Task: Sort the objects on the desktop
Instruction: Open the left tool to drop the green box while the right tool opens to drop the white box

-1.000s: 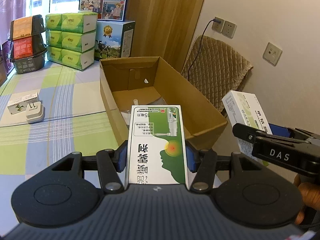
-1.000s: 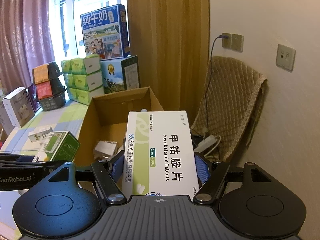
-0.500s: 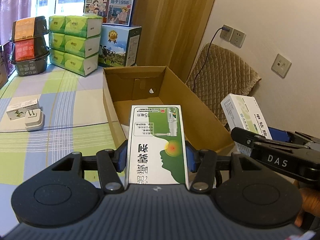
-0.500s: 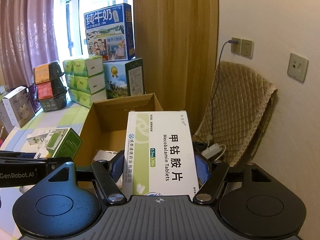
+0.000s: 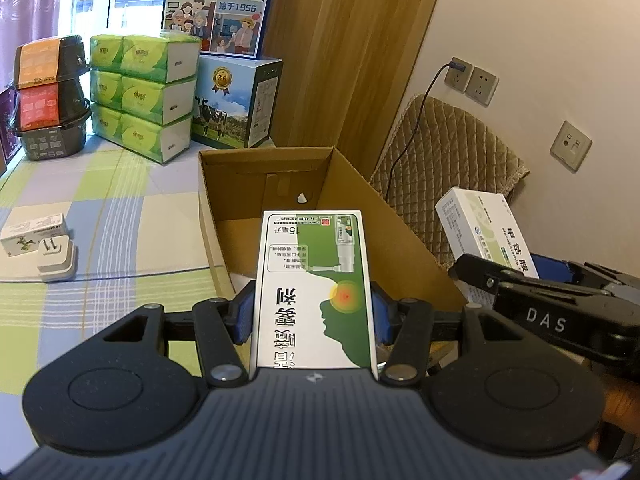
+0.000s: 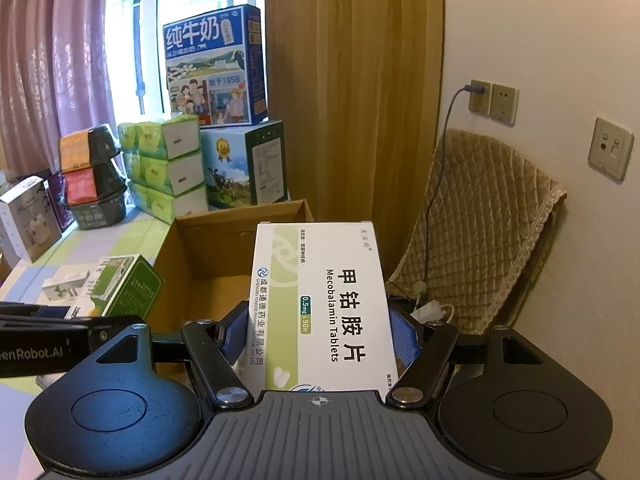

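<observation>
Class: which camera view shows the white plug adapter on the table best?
The left wrist view: the white plug adapter lies unobstructed on the checked tablecloth, touching a small white box. The right wrist view shows the small box, but the left gripper's arm hides the adapter.

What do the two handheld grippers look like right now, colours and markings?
Both are matte black, with round side discs, a ribbed centre plate and blue finger pads. The left gripper carries "enRobot.AI" lettering on its side, seen from the right wrist view. The right gripper is marked "DAS".
</observation>
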The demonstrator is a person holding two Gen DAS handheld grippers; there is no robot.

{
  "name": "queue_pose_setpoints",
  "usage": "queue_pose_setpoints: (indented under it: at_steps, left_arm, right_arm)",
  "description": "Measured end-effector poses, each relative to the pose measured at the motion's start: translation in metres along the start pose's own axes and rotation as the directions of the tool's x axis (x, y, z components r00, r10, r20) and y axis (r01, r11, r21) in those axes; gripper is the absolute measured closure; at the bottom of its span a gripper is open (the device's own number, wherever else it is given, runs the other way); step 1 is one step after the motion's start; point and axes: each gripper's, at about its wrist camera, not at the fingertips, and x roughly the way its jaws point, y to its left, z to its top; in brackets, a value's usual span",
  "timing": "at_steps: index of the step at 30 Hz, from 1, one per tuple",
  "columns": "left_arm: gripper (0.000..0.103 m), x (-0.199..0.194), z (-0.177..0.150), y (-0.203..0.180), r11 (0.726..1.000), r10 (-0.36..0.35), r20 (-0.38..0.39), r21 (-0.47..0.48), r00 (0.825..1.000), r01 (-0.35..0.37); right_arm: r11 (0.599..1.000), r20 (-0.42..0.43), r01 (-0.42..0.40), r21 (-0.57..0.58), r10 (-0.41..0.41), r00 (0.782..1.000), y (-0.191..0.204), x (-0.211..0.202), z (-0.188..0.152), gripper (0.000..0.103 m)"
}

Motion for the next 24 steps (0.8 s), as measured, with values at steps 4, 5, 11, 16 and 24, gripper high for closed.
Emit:
queue_pose_setpoints:
  at_steps: [4,5,11,16,24]
  left_arm:
    - [0.053,0.009,0.004,0.0,1.0,-0.003,-0.005,-0.007,1.0,0.003]
    - [0.053,0.011,0.005,-0.001,1.0,-0.004,-0.006,-0.008,1.0,0.004]
    - [0.044,0.025,0.014,-0.002,1.0,0.004,0.006,-0.009,1.0,-0.004]
    - [0.044,0.02,0.018,0.01,0.999,0.023,0.033,-0.035,0.999,-0.022]
    - [0.043,0.009,0.003,0.04,0.992,0.052,0.028,-0.113,0.998,-0.048]
  right_arm:
    - [1.0,0.004,-0.004,0.011,0.004,1.0,-0.004,0.006,0.009,0.035]
    - [1.0,0.004,-0.005,0.012,0.005,1.0,-0.004,0.008,0.012,0.035]
    - [1.0,0.003,-0.012,0.011,0.012,1.0,-0.001,0.018,0.02,0.035]
    - [1.0,-0.006,-0.017,0.02,0.017,1.0,0.0,0.021,0.018,0.035]
    - [0.999,-0.032,-0.037,0.031,0.038,0.999,0.007,0.029,0.012,0.035]
